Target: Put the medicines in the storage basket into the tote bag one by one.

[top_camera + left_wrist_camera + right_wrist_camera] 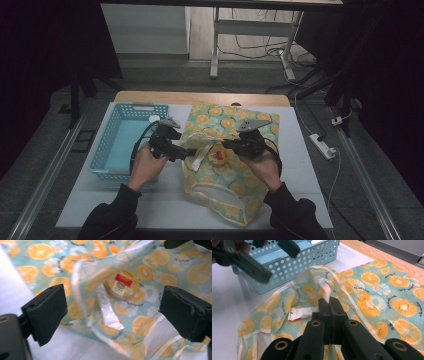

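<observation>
A: What's hard to make out?

B: The items inside the orange-print bag point(220, 160). From above there's just a red-and-yellow spot in its mouth; the left tool's view gives a round pack point(121, 285) with a red label and a blurred silvery sachet point(108, 311) lying on the lining.

A: And the tools?

B: The left tool point(186, 151) has its pads spread wide with nothing between them, hovering at the bag's mouth. The right tool point(329, 305) is pressed together on the bag's pale rim strip, holding the opening up (its own view hides the fabric behind the jaws).

A: Room around it?

B: The bag lies mid-desk point(305, 165), just beside the blue basket point(117, 145); bare desk shows to the right and front.
</observation>
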